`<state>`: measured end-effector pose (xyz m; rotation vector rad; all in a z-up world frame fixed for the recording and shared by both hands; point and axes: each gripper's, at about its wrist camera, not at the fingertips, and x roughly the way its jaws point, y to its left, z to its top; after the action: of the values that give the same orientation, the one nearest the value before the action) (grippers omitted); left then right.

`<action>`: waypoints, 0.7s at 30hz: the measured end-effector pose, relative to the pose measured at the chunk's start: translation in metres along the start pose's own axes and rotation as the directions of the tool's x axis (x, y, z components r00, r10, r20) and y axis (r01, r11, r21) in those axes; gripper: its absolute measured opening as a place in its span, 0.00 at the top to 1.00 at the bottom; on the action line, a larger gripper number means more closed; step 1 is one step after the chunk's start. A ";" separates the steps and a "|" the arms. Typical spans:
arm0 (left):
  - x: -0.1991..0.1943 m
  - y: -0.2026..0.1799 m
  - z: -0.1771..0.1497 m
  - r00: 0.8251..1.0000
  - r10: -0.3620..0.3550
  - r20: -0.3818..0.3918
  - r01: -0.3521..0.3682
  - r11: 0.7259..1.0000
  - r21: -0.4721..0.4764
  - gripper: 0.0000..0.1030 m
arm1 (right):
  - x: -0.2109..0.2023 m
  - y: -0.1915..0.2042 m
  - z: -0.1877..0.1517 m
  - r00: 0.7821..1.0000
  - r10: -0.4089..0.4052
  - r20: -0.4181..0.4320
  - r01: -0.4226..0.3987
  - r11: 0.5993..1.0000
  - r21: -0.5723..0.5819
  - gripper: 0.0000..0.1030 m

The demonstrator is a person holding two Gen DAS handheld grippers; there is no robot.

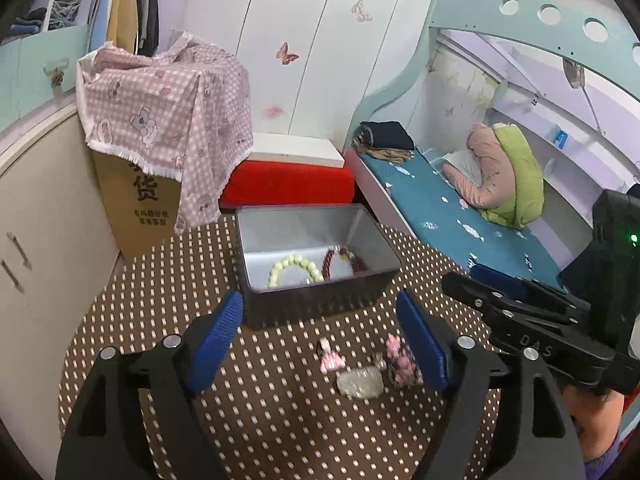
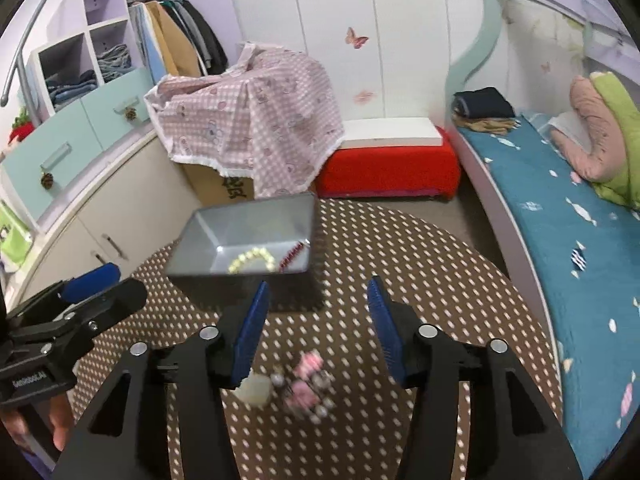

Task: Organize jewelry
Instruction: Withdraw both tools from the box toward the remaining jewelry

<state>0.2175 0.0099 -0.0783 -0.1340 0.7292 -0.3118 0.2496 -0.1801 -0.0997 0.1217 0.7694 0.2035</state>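
while both tools hang over the dotted brown desk (image 1: 160, 320), neither has anything between its pads. left tool (image 1: 320, 336) stands wide, blue pads well apart, nothing touching them; below it in the left wrist view lie the loose pieces: a pink clip (image 1: 330, 356), a clear pale stone piece (image 1: 360, 382) and a pink flower bracelet w/ dark beads (image 1: 400, 360), all near each other on the desk, just in front of the box. the flower bracelet sits close by the inner side of the left tool's right-hand pad, can't tell if touching.

right tool (image 2: 316, 332) is part open, narrower than the left one, jaws empty. in the right wrist view the same loose pieces are blurred below it: pale stone piece (image 2: 256, 390) just by the left-hand pad, pink flower bracelet (image 2: 306, 384) approx midway under the gap.

the dark box (image 1: 316, 300) w/ grey inside stands on the desk beyond both tools, lid off. inside it, on the floor of the box near the front wall: a cream bead bracelet (image 1: 294, 270) on the left and a dark red bead bracelet (image 1: 344, 264) beside it on the right, close together, maybe touching.

right tool also shows at the right edge of the left wrist view (image 1: 486, 284), held by a hand (image 1: 596, 428). behind the desk: cardboard box under a pink checked cloth (image 1: 168, 120), red stool (image 1: 286, 184), bed w/ teal sheet (image 1: 460, 216).
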 end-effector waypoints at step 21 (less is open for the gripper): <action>0.052 -0.039 -0.072 0.983 0.053 -0.177 -0.044 0.998 0.054 0.23 | -0.002 -0.040 -0.080 0.996 -0.001 -0.084 0.007 0.997 0.073 0.48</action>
<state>0.1960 -0.0450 -0.1553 -0.0414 0.9003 -0.2972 0.1974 -0.2167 -0.1628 0.1824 0.8609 0.1776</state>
